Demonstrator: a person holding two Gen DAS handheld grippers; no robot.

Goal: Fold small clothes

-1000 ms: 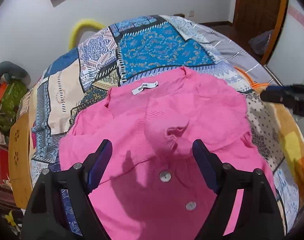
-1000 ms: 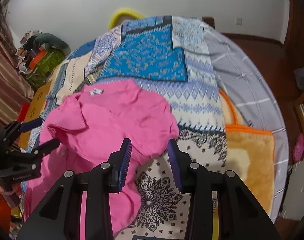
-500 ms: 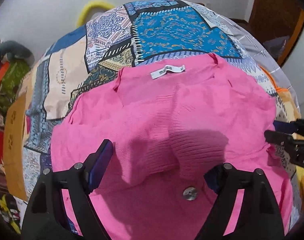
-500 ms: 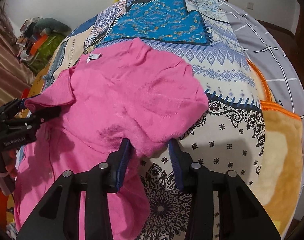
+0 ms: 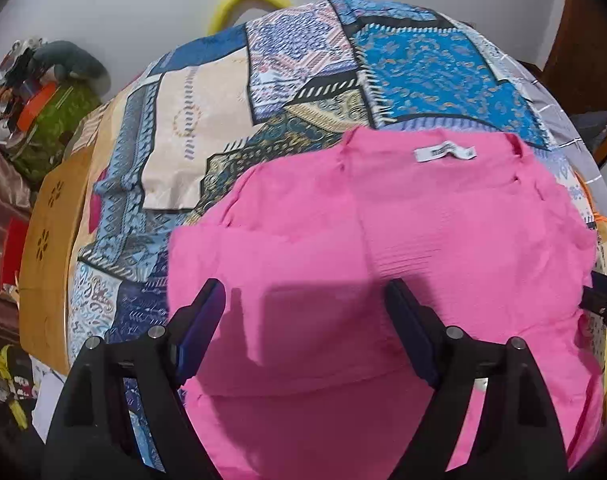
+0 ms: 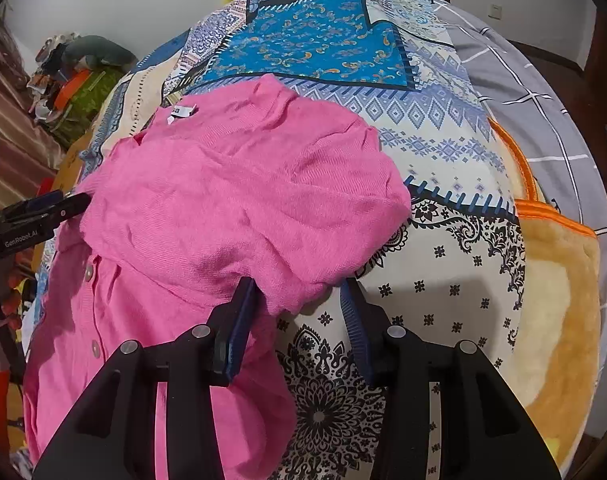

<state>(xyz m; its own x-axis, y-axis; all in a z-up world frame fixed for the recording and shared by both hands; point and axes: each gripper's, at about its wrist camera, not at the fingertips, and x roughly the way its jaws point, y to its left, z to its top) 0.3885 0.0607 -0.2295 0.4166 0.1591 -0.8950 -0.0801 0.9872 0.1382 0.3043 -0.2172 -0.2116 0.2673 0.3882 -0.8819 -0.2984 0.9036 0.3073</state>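
patterned bedspread (image 6: 443,148) by white wall (image 5: 123,8)

The left gripper (image 6: 39,216) reads "GenRobot.AI"; the neck label's (image 5: 445,152) print is illegible.

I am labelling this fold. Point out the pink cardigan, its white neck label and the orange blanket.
pink cardigan (image 6: 239,200): right wrist view, on the folded-over knit.
white neck label (image 5: 445,153): left wrist view, on the middle of the label.
orange blanket (image 6: 559,280): right wrist view, on its fuzzy top.
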